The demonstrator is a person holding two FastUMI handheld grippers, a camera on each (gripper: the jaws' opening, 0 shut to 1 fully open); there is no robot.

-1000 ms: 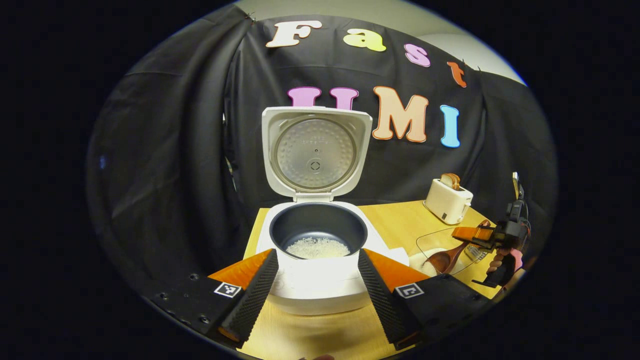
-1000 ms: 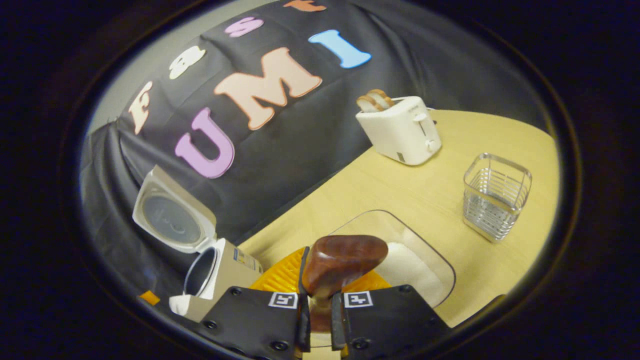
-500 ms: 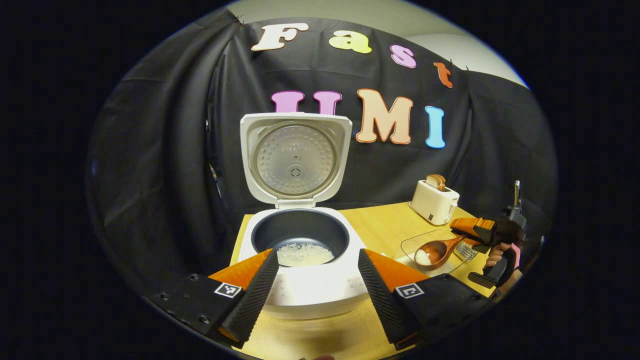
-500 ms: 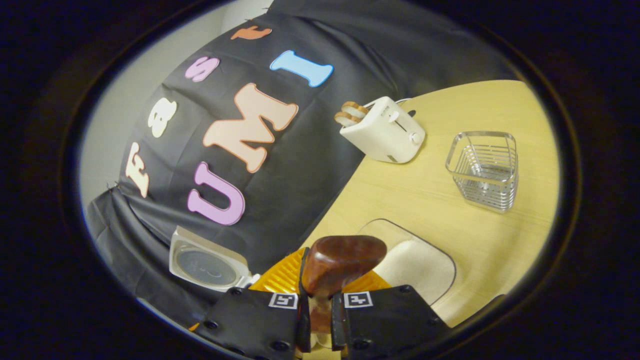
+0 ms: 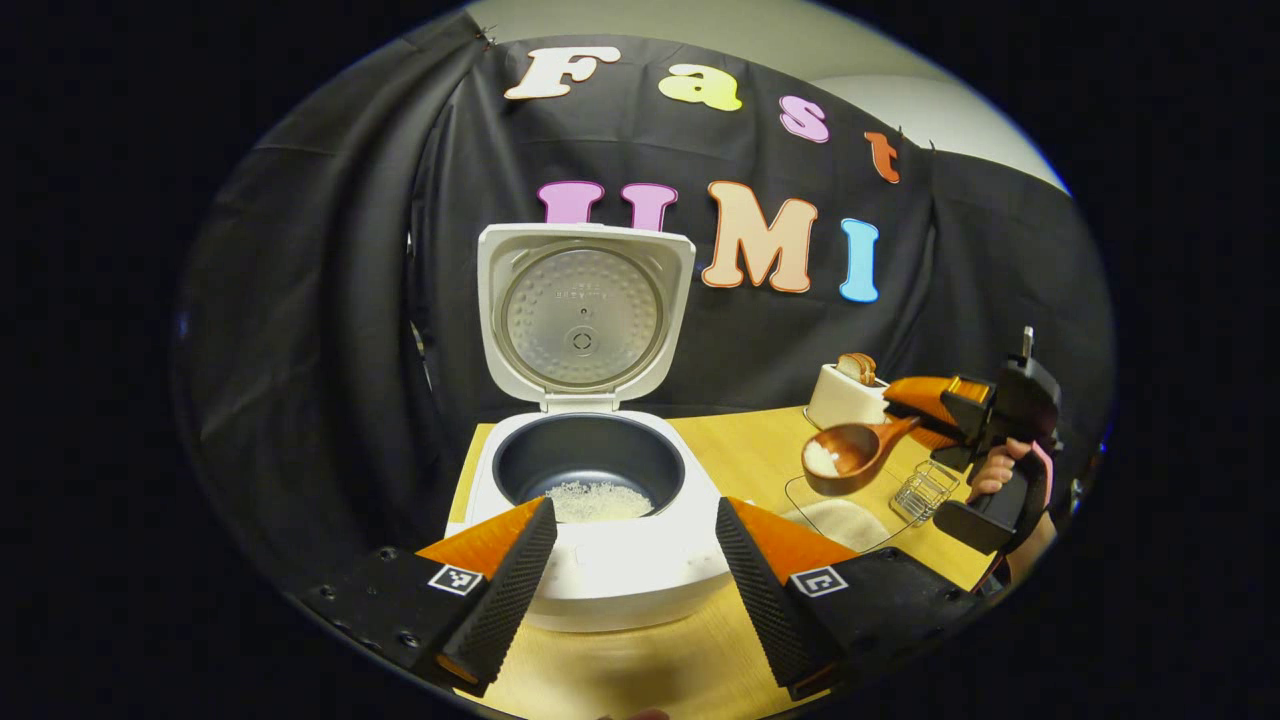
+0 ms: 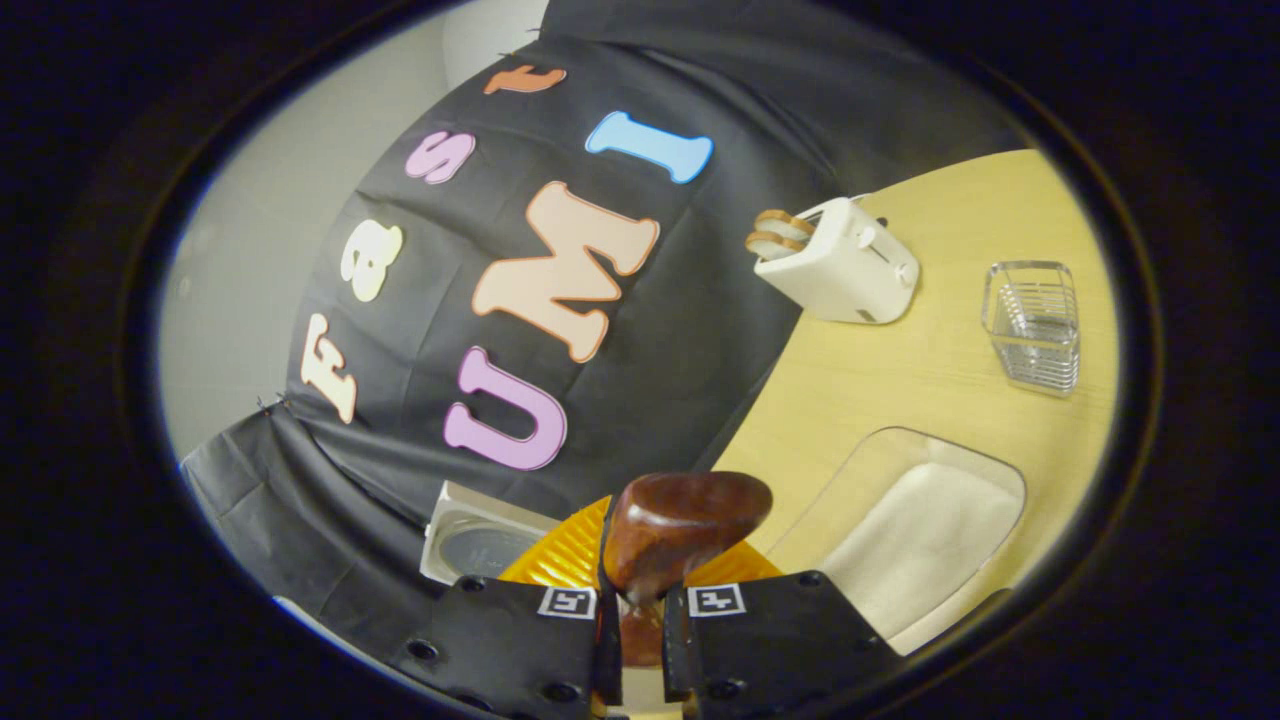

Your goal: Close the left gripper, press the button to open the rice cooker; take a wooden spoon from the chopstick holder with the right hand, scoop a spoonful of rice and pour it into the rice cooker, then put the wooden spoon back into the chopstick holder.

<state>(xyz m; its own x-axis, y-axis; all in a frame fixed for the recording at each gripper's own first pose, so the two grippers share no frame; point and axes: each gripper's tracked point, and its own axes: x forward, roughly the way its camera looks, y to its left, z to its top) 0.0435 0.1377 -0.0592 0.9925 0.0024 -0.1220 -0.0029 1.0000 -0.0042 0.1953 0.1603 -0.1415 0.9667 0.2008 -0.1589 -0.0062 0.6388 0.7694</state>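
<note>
— Since a moment ago: wooden spoon (image 5: 850,455) lifted out of the glass dish (image 5: 840,520), now in the air above the table (image 5: 740,450), a small heap of rice in its bowl.

— Held how?

— Clamped by the handle in the right gripper (image 5: 950,415), fingers tight together. Left gripper (image 5: 630,575) spread wide, gripping nothing, framing the rice cooker (image 5: 590,480).

— Cooker state?

— Lid up, dark pot exposed, some rice already inside. Chopstick holder (image 6: 1035,325) standing empty near the toaster (image 6: 840,262).

— Risks?

— Probably spilled grains on the way over, if the spoon tilts or jolts. Possibly a knock against the raised lid or the left fingers (image 5: 505,585) near the rim.
</note>
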